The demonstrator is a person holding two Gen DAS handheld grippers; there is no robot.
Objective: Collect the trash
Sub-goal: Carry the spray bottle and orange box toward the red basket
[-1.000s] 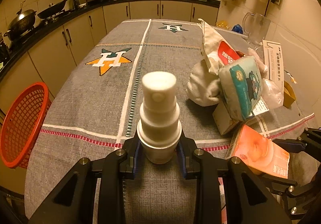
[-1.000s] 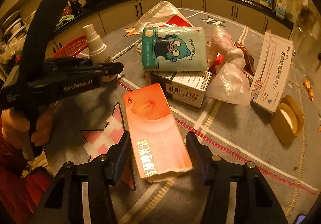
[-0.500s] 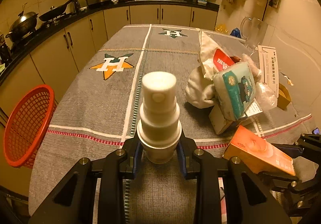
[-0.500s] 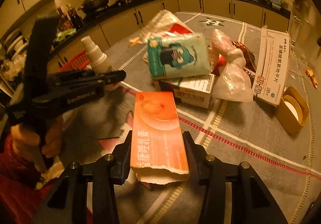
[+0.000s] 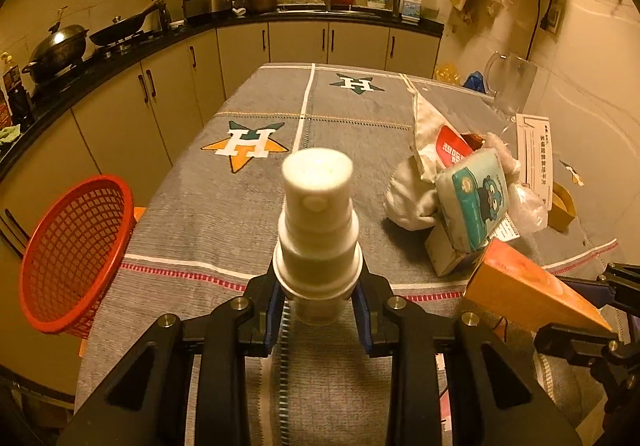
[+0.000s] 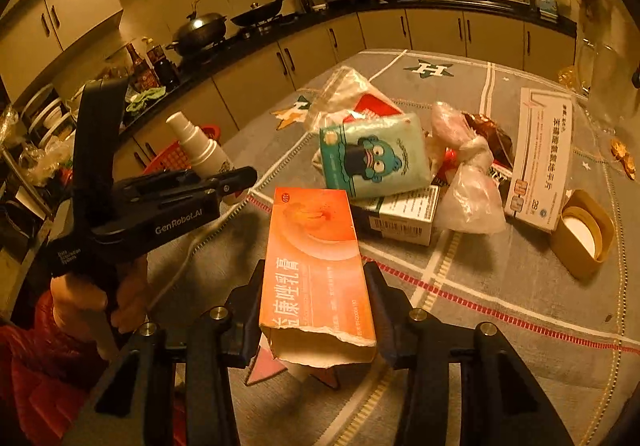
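My left gripper [image 5: 318, 302] is shut on a white spray bottle [image 5: 318, 230], held upright above the table's near edge; the bottle also shows in the right wrist view [image 6: 202, 150]. My right gripper [image 6: 316, 310] is shut on an orange carton [image 6: 316, 262] with a torn near end, lifted off the table; the carton shows at the right of the left wrist view [image 5: 528, 294]. A red mesh basket [image 5: 72, 254] sits off the table's left side, tilted toward me.
A heap of trash lies on the grey tablecloth [image 5: 224, 214]: a teal tissue pack [image 6: 374, 158], a white box [image 6: 404, 218], a knotted plastic bag [image 6: 468, 190], a long white box [image 6: 540, 154] and a tape roll [image 6: 580, 234]. Kitchen counters ring the table.
My right gripper closed on the orange carton and lifted it off the table. Both grippers rose and pulled back slightly. The left keeps holding the spray bottle.
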